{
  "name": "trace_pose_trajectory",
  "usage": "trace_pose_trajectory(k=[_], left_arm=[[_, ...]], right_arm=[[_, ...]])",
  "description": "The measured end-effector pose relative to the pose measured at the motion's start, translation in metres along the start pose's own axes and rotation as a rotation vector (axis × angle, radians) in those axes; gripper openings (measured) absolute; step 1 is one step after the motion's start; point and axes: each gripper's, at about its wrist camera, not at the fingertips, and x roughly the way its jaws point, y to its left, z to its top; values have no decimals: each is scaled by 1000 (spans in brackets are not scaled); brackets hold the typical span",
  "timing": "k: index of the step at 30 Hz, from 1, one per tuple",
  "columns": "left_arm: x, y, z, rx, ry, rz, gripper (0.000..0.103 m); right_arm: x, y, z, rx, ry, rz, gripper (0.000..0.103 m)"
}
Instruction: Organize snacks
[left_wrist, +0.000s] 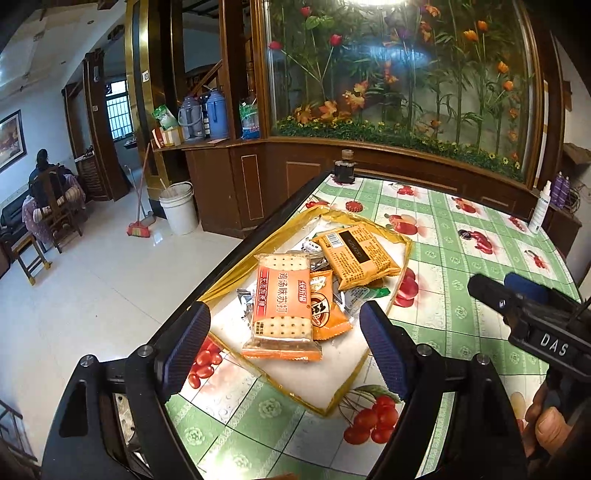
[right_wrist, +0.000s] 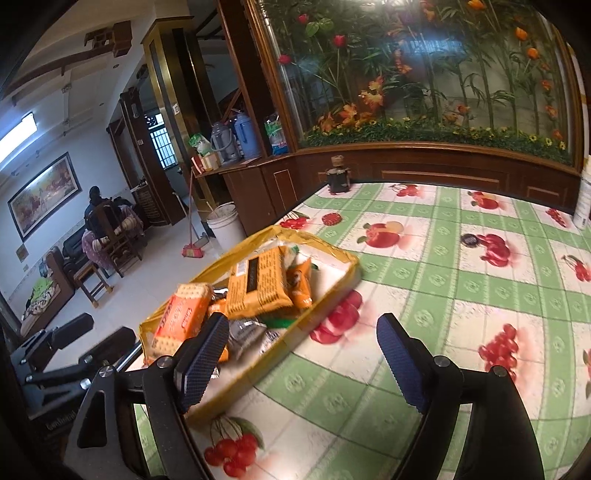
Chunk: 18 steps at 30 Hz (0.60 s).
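Several snack packets (left_wrist: 282, 306) fill the gold-rimmed tray (left_wrist: 400, 242).

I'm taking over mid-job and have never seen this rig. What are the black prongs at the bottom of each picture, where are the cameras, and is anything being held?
There is no robot arm: a person holds a two-finger gripper in each hand, and a fisheye camera on each looks forward along its fingers. The black prongs are those fingers. One picture comes from the left gripper, the other from the right gripper. Both are open and hold nothing. In the left view the right gripper also shows at the right edge, with the person's hand on it. On the fruit-patterned table sits a shallow yellow-rimmed tray with snack packets: an orange cracker pack, a yellow-brown pack, and smaller ones beneath. A dark bottle stands at the table's far edge.
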Motion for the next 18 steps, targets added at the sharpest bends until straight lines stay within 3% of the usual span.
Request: trace_pose_trajectory(k=[6,18], left_arm=[[-20,-2,-3,12,-36,-11,84],[-38,-4,-11,26,-32,-21,84]], right_arm=[[-22,-15,-25,24,14,-24,84],[-39,-23,-53,57,39,-28,84]])
